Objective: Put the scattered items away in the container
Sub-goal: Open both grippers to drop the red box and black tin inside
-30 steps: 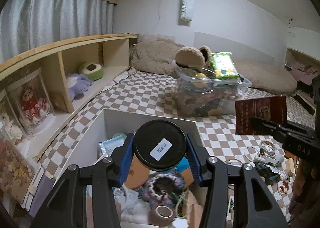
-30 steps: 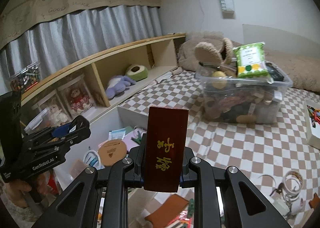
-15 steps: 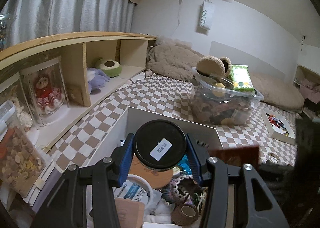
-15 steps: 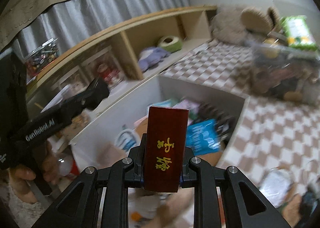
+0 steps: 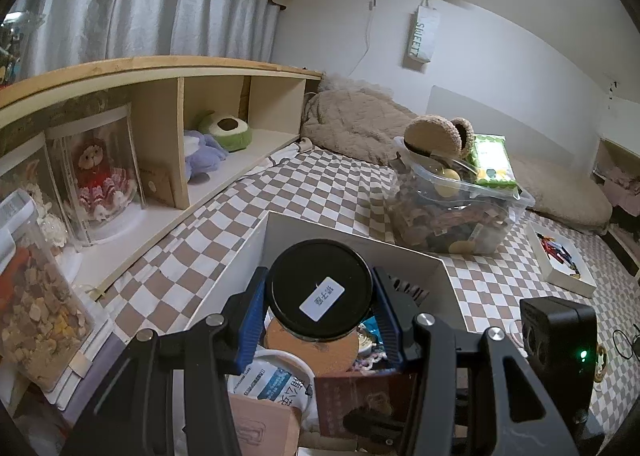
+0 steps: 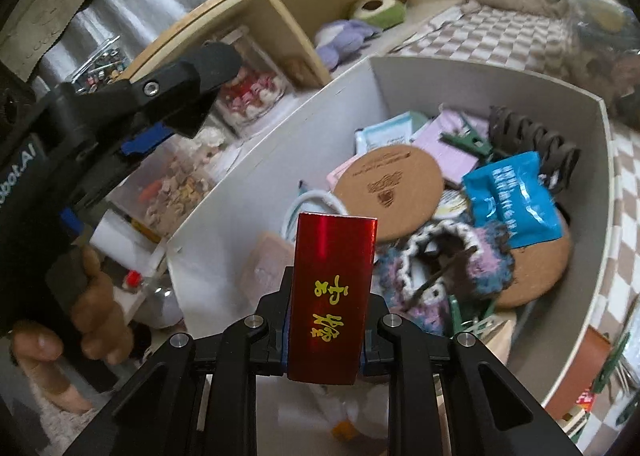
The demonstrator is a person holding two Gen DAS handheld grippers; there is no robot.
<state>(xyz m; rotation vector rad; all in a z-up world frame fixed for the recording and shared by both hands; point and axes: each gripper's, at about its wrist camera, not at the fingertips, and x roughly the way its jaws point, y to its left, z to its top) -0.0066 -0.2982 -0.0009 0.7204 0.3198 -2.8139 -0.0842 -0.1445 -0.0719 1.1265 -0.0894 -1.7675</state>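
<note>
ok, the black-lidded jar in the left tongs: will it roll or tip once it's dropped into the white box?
Probably. The black-lidded jar looks round, so on its side it could roll. The white box is already heaped with uneven clutter like the cork coaster, so it likely won't stand upright. It looks rigid; the blue pads don't visibly dent it.

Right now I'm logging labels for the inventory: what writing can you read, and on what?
"SWEET": white hanging bag on the wall.
"...oot.AI": left gripper's body, partly cut off.
Gold characters: red box, not legible to me.
White sticker: black jar lid, too small.
Cork coaster and blue packet: print blurred.
</note>
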